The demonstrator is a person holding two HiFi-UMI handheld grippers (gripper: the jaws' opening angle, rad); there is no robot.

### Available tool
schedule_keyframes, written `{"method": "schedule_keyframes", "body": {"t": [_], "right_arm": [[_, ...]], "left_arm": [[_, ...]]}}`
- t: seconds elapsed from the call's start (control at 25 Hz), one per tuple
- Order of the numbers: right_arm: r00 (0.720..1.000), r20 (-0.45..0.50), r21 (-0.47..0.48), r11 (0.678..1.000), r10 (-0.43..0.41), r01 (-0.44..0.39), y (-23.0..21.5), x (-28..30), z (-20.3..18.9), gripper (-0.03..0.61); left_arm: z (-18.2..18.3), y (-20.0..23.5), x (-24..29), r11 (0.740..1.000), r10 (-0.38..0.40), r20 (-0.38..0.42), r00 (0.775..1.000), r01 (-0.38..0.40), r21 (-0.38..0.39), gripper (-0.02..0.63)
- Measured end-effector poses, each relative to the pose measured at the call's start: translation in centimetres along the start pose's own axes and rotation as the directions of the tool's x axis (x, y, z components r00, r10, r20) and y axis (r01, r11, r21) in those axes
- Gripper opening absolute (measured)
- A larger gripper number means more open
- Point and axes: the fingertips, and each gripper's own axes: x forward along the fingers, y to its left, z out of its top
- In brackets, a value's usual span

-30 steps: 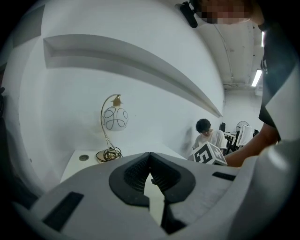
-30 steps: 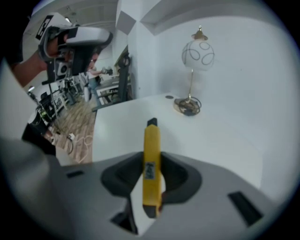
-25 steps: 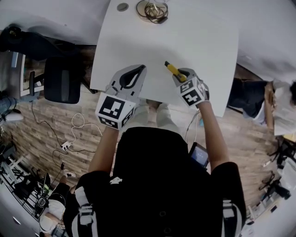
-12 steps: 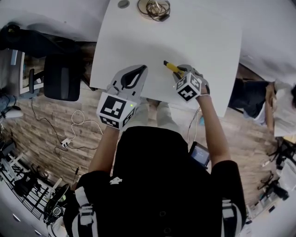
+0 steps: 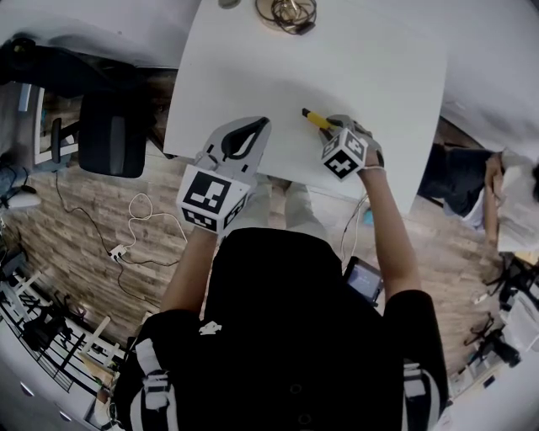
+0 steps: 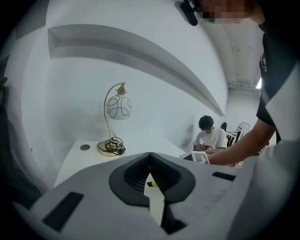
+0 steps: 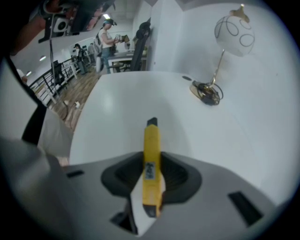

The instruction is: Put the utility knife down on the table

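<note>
The right gripper [image 5: 333,130] pinches the utility knife [image 5: 317,122] between its 2 jaws, tip angled low over the table [image 5: 337,59], likely to lay it flat; the left gripper [image 5: 244,139] hovers pressed together, empty.

The head view looks from above the person's head steeply down, onto shoulders, both arms, the near edge of the white desk [image 5: 354,76] and the wooden floor [image 5: 101,227] beside it. The left gripper view rides on the left gripper [image 5: 263,123], low at the desk's near edge, and faces almost level across the top toward the far wall. The right gripper view rides on the right gripper [image 5: 333,128], close over the desk and tilted down at it, facing the far edge. All three share the desk top and the lamp [image 5: 286,12] at its far edge. The left gripper view also catches the right arm [image 6: 234,147].
</note>
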Motion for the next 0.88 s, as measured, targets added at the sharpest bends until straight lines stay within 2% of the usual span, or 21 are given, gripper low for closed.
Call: {"method": "schedule_keyframes", "body": {"t": [0.88], "right_arm": [[0.999,-0.032,0.016,1.0,0.009,-0.009,0.08,0.88,-0.87,0.138]], "left_arm": [[-0.6,-0.43,0.1,1.0,-0.013,-0.011,1.0,0.013,-0.022,0.021]]}}
